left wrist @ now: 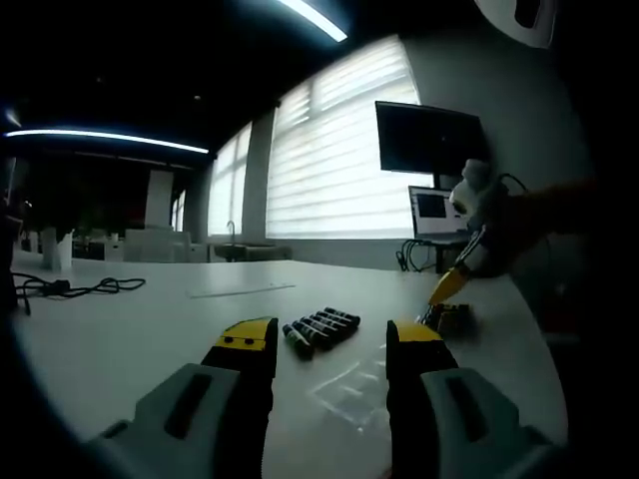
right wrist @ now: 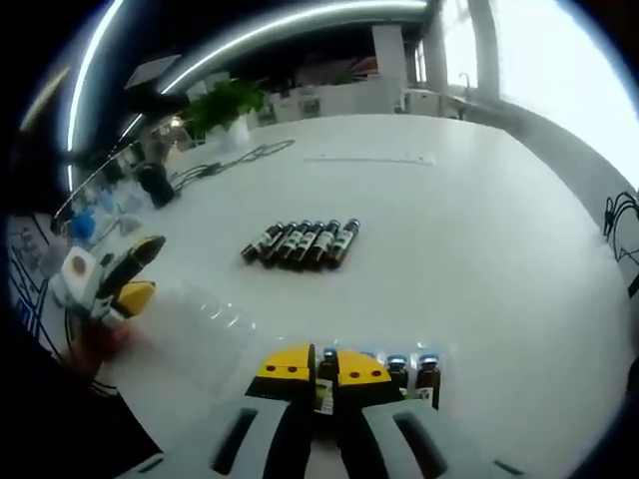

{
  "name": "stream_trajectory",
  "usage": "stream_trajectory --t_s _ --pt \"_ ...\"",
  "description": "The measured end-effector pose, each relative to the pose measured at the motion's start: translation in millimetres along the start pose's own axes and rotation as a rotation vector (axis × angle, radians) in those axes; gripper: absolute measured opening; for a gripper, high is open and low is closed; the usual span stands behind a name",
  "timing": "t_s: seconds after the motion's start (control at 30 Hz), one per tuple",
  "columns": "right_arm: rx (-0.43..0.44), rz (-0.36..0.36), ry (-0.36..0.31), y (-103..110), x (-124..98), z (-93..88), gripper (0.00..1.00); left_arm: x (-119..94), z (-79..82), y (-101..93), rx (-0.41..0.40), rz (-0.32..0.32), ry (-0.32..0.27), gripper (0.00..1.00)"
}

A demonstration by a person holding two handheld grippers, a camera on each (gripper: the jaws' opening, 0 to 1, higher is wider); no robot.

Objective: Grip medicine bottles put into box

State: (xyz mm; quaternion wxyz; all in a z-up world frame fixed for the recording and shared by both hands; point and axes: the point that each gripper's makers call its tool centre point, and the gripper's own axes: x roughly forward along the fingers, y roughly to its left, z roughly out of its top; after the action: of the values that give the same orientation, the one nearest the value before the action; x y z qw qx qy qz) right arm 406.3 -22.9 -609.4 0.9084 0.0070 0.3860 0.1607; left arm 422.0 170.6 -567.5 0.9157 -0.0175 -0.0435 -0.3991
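Jaws of the left gripper [left wrist: 329, 344] spread wide apart with nothing between them, yellow tips raised over the white bench [left wrist: 120, 339] in the left gripper view. Far left on that bench, a tangle of black cable [left wrist: 75, 288]. Straight ahead between the tips, a row of medicine bottles [left wrist: 321, 328] lying on their sides, packed touching one another. Just before the right-hand tip, a clear plastic box [left wrist: 349, 391], hard to make out against the white surface. Farther right, the other gripper reaching in, yellow tip down beside a small cluster of dark bottles near the bench edge. Behind, bright blinds over tall windows [left wrist: 339, 150], a dark monitor [left wrist: 429, 138] and a lit screen below it.

In the right gripper view, the left gripper at far left, just off the bench edge, yellow tips parted. Beside it, the clear plastic box [right wrist: 205, 334] on the bench. Centre, the row of six lying bottles [right wrist: 303, 242], well apart from the right gripper. At bottom centre, jaws of the right gripper [right wrist: 325, 371] pinched tight on one upright bottle [right wrist: 326, 384] with a pale label. Immediately right, two more upright bottles [right wrist: 413, 374] standing side by side, near the held one. In the background, a potted plant [right wrist: 225, 105] at the bench's far end.
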Motion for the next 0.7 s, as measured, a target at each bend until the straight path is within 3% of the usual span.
stream_trajectory --t_s 0.7 --pt "-0.021 0.008 -0.069 -1 19 30.3 0.07 0 -0.2 0.8 0.001 0.005 0.001 0.36"
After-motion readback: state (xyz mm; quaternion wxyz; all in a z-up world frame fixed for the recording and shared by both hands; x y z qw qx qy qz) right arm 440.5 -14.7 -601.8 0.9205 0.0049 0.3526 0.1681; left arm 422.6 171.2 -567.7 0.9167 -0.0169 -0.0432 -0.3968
